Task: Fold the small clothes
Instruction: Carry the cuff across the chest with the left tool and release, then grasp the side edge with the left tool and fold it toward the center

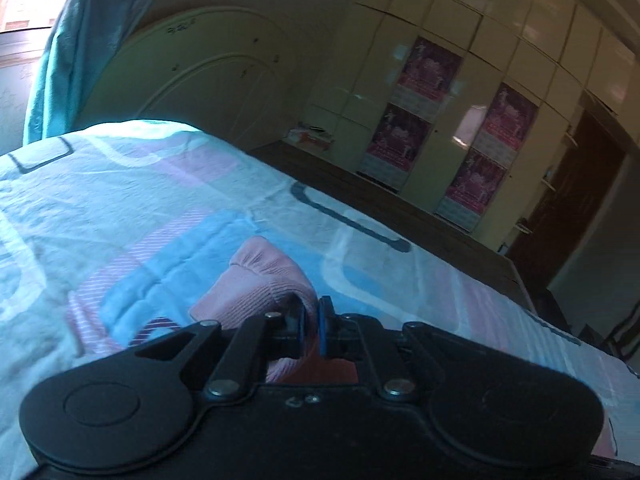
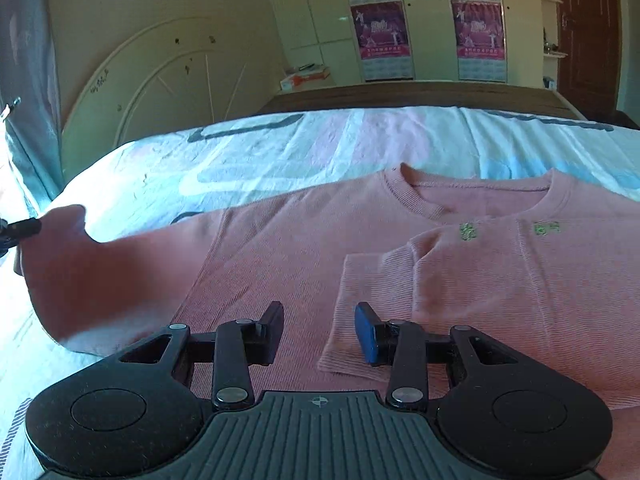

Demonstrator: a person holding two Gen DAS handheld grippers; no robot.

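pink sweater (image 2: 400, 248) flat on bedsheet (image 2: 280, 148), left gripper (image 1: 313, 320) clamped on its sleeve (image 1: 260, 276), right gripper (image 2: 318, 330) spread above folded sleeve cuff (image 2: 352, 320)

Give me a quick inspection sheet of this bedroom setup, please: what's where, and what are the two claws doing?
Surface: bed sheet, patterned blue, pink and white, wrinkled.
Job's things: pink sweater lying flat, one sleeve folded across the front.
Clutter: nothing seen on the bed.
Grippers: left gripper shut on the other sleeve; right gripper open above the sweater.
Cables: nothing seen.
Surroundings: wardrobe with posters, brown door.
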